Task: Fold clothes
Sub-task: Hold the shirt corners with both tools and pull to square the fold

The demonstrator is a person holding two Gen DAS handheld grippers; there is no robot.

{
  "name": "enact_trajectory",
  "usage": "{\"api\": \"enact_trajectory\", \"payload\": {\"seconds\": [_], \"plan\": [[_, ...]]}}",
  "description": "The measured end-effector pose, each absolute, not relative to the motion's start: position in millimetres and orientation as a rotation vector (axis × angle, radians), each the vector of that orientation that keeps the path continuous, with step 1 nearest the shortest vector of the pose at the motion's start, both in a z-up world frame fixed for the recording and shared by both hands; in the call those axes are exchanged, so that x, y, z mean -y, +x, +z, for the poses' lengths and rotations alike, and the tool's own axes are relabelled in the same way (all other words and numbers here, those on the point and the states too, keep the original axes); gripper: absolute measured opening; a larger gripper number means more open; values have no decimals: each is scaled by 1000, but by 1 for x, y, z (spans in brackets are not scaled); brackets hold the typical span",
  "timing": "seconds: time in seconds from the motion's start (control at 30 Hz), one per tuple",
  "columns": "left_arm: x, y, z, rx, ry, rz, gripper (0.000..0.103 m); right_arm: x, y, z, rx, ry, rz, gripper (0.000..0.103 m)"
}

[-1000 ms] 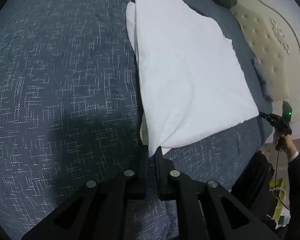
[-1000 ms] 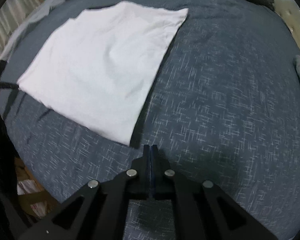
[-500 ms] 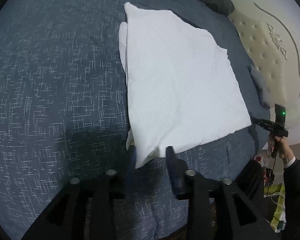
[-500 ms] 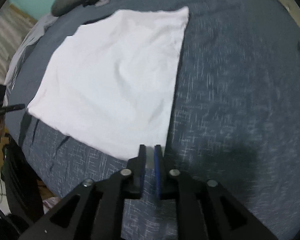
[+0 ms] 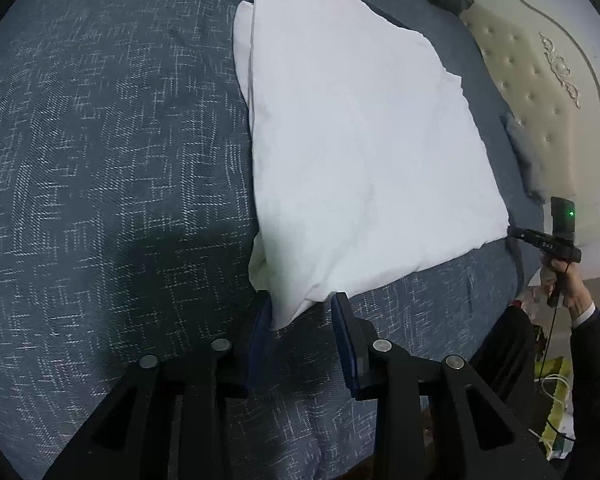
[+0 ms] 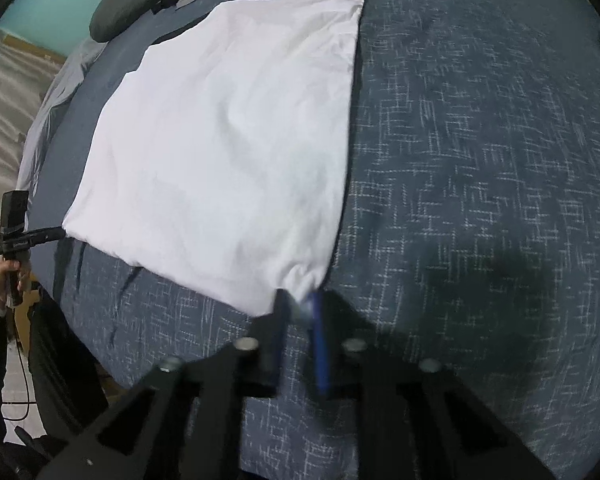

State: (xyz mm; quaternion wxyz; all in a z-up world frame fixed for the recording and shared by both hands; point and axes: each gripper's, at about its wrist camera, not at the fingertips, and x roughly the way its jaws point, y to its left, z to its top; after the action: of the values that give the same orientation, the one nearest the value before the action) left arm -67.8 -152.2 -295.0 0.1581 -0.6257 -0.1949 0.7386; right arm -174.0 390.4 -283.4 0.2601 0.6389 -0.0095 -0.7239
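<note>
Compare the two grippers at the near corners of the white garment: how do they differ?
The left gripper has wide-apart jaws around a loose, layered corner of the white garment; the right gripper has a narrow gap at a bunched corner. The left view is sharp; the right is blurred. Both are closing over the blue bedspread.

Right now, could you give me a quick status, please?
Both claws closing: left claw, right claw, each around a near corner. White garment part-folded, flat on bed. Nothing in the way.

Since a second ago, both grippers release the white garment (image 5: 360, 152) corners: left gripper (image 5: 302, 312) and right gripper (image 6: 298, 308) now straddle them, jaws closing.
</note>
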Motion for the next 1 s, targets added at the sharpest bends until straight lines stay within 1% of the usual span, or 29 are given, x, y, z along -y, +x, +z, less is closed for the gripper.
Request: {"api": "enact_trajectory", "payload": {"seconds": [0.07, 0.1, 0.37, 0.53, 0.67, 0.73, 0.87, 1.0], "plan": [[151, -65, -296, 537, -1795, 2109, 11, -394, -175, -282, 40, 1723, -1970, 7], [151, -63, -296, 522, -1794, 2107, 8, -395, -175, -281, 46, 1717, -1974, 7], [153, -56, -284, 442, -1775, 2128, 6, -419, -186, -263, 137, 1671, -2021, 6], [162, -57, -278, 439, -1758, 2129, 5, -414, -194, -251, 112, 1648, -2038, 6], [163, -53, -276, 415, -1747, 2102, 5, -430, -197, -239, 141, 1629, -2058, 5], [162, -51, -279, 389, -1759, 2083, 5, -430, -189, -241, 115, 1652, -2056, 5], [157, -47, -287, 337, -1791, 2060, 5, -425, -194, -262, 92, 1709, -2036, 5], [158, -46, -288, 358, -1798, 2053, 5, -422, -192, -278, 93, 1731, -2025, 5]]}}
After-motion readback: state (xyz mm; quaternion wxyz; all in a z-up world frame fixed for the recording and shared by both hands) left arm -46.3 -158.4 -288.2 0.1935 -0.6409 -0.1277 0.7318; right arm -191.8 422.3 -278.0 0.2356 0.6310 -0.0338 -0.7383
